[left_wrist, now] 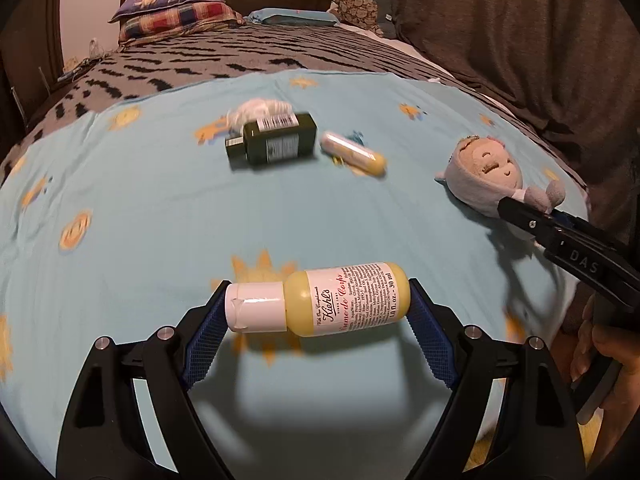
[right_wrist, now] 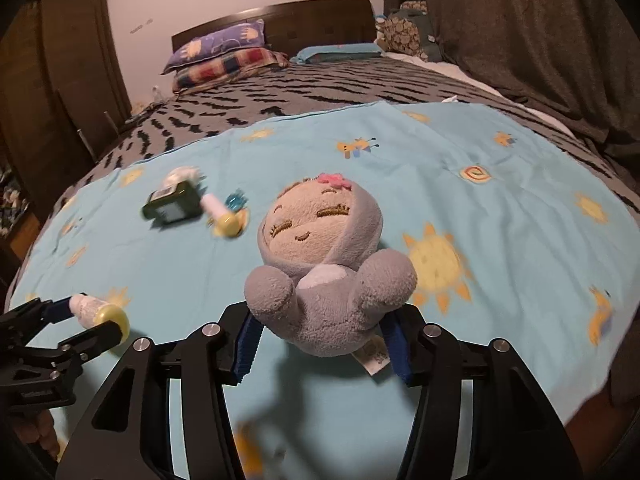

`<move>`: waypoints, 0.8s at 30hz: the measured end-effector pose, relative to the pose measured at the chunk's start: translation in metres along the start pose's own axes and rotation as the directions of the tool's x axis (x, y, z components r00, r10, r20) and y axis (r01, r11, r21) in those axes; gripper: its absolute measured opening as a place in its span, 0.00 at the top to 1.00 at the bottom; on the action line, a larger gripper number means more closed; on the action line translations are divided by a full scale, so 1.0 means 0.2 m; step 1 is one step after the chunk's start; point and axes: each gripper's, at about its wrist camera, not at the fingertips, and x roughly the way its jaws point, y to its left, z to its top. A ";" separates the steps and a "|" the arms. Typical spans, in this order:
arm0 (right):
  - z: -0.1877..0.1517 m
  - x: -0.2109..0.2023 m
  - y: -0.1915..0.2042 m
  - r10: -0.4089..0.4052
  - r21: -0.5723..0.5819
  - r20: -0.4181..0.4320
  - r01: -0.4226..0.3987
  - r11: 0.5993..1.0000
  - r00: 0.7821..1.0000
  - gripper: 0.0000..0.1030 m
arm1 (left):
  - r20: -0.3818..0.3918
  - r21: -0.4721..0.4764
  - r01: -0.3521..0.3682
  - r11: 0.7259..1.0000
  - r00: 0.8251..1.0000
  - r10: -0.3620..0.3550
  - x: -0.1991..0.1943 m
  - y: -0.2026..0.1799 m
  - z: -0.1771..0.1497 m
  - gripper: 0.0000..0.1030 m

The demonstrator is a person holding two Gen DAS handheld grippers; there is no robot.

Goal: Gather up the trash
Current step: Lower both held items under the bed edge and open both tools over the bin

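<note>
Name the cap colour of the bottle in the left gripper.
White, on the yellow bottle; clearest in the left wrist view.

The bed (left_wrist: 240,56) carries a grey blanket (left_wrist: 224,52) with black zigzags, and over its near half lies a light blue sheet (left_wrist: 160,208) printed with suns. On the sheet, toward 12 o'clock in the left wrist view, rest a dark green bottle (left_wrist: 272,142), crumpled white paper (left_wrist: 256,110) touching its far side, and a small yellow tube (left_wrist: 354,154) just beside it at 3 o'clock. Stacked pillows (left_wrist: 176,10) sit at the headboard end, toward 11 o'clock.
</note>
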 end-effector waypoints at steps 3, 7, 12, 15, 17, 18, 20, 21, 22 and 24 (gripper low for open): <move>-0.10 -0.13 0.05 0.006 -0.025 0.018 -0.006 1.000 1.000 0.49 | -0.002 0.008 0.013 1.000 1.000 -0.013 -0.07 -0.04 -0.10 0.22; -0.22 -0.26 0.09 0.031 -0.034 0.022 -0.031 0.999 0.999 0.49 | 0.001 0.023 0.028 0.999 1.000 -0.028 -0.16 -0.09 -0.24 0.22; -0.35 -0.40 0.12 0.063 -0.050 0.019 -0.062 0.997 0.998 0.51 | -0.001 0.025 0.047 0.999 0.999 -0.047 -0.25 -0.13 -0.37 0.22; -0.43 -0.45 0.14 0.074 -0.057 -0.003 -0.074 0.996 0.997 0.51 | -0.002 0.030 0.059 0.998 0.998 -0.059 -0.30 -0.15 -0.45 0.22; -0.50 -0.47 0.15 0.080 -0.063 -0.019 -0.081 0.995 0.997 0.52 | -0.016 0.043 0.070 0.997 0.997 -0.070 -0.32 -0.18 -0.52 0.22; -0.53 -0.49 0.15 0.086 -0.063 -0.027 -0.088 0.994 0.996 0.52 | -0.019 0.047 0.072 0.996 0.997 -0.071 -0.33 -0.18 -0.54 0.22; -0.58 -0.52 0.16 0.099 -0.054 -0.031 -0.101 0.993 0.995 0.53 | -0.020 0.051 0.081 0.995 0.997 -0.080 -0.36 -0.20 -0.60 0.22; -0.61 -0.55 0.15 0.104 -0.049 -0.029 -0.105 0.993 0.994 0.54 | -0.018 0.052 0.085 0.995 0.996 -0.084 -0.38 -0.20 -0.63 0.22; -0.62 -0.57 0.15 0.107 -0.047 -0.028 -0.109 0.993 0.994 0.55 | -0.014 0.054 0.088 0.995 0.996 -0.087 -0.40 -0.21 -0.65 0.22; -0.66 -0.62 0.16 0.118 -0.049 -0.025 -0.119 0.992 0.993 0.55 | -0.006 0.060 0.089 0.994 0.996 -0.089 -0.43 -0.22 -0.69 0.22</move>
